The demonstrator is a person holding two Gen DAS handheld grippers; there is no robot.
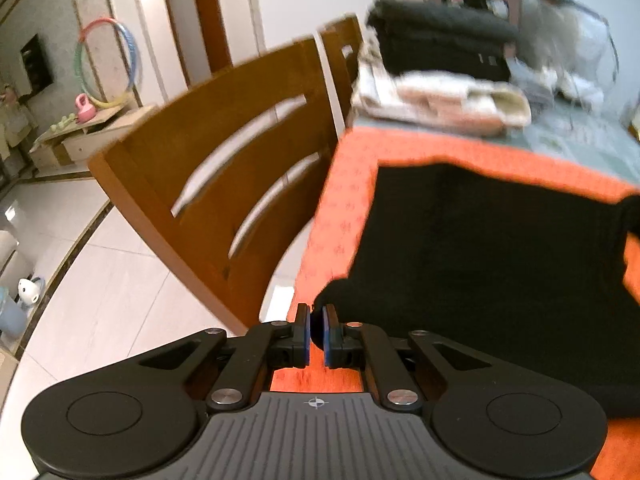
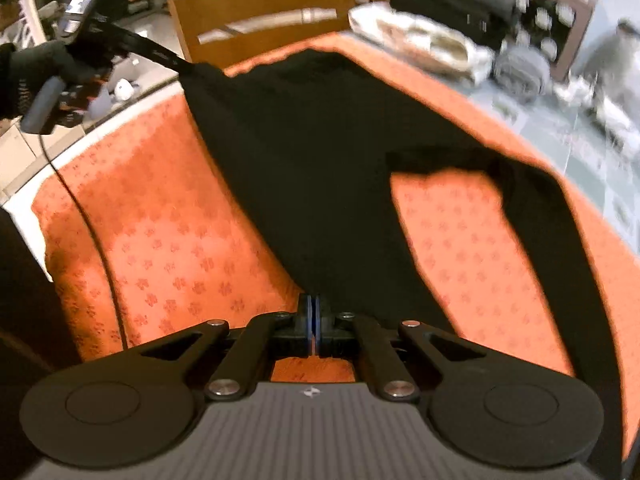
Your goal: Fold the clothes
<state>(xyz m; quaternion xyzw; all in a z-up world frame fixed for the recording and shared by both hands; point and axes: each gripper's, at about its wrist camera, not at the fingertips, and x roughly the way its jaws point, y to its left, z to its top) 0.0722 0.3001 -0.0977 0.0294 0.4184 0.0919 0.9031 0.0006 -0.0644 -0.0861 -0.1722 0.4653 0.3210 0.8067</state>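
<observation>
Orange patterned cloth (image 1: 344, 208) covers the table; wooden chair (image 1: 224, 168) stands at its left edge, folded clothes stack (image 1: 440, 76) at the far end. Left wrist view: left gripper (image 1: 316, 334) nearly closed, pinching a bunched corner of the black garment (image 1: 480, 256) at the near-left table edge.

Right wrist view: right gripper (image 2: 315, 320) clamped tight on the black garment's (image 2: 320, 152) near edge; a sleeve (image 2: 532, 200) trails toward the right side. Gloved hand (image 2: 36, 68) with the other gripper holds the far-left corner, fabric taut between.

Step looks like spreading or starting a fold. Next probably needs both corners carried together and laid flat.
</observation>
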